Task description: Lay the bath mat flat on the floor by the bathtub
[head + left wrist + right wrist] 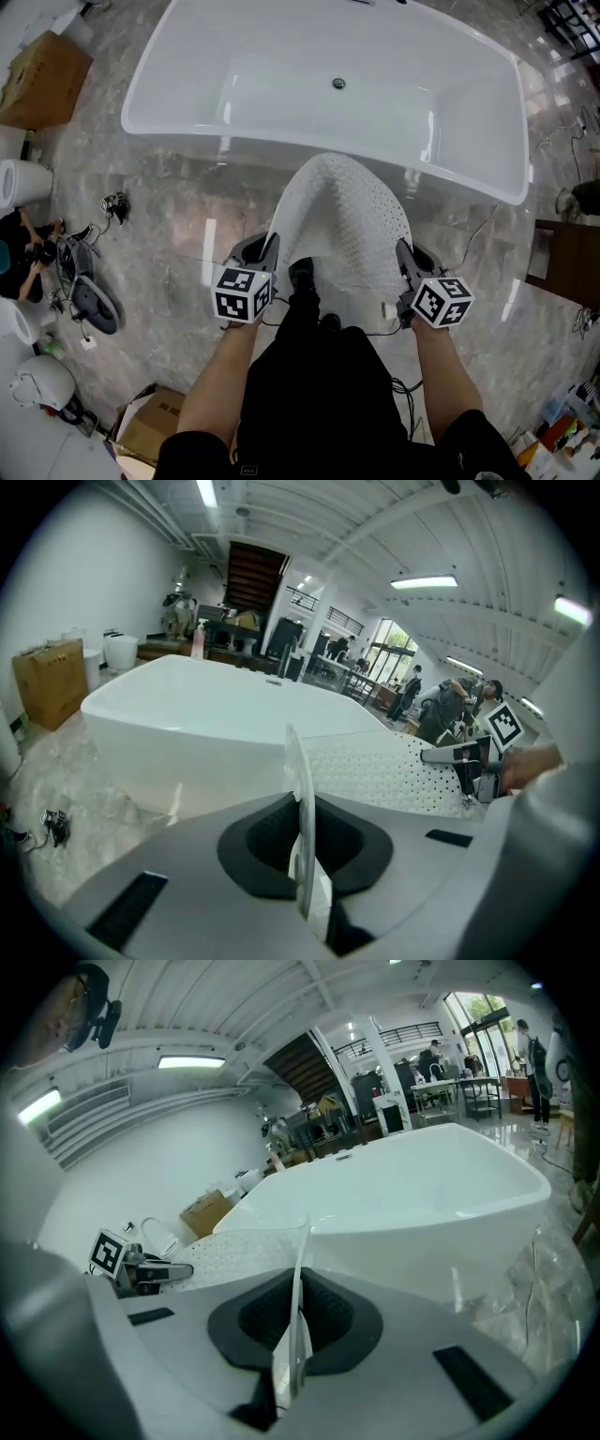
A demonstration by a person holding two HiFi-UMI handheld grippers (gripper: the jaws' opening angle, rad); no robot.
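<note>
Left tool (266, 247): in the lower centre-left of the head view, its jaws were pressed onto the thin left edge of the bath mat (342, 220).
Right tool (405, 255): in the lower centre-right, it pinched the mat's right edge the same way.
Bath mat: white and perforated, it was held up in an arch at the centre of the frame, with its far end near the bathtub (328, 94).
Bathtub: white, it lay across the top of the frame on the marbled floor (178, 206).
Cardboard box (42, 80): it sat on the floor at upper left.
</note>
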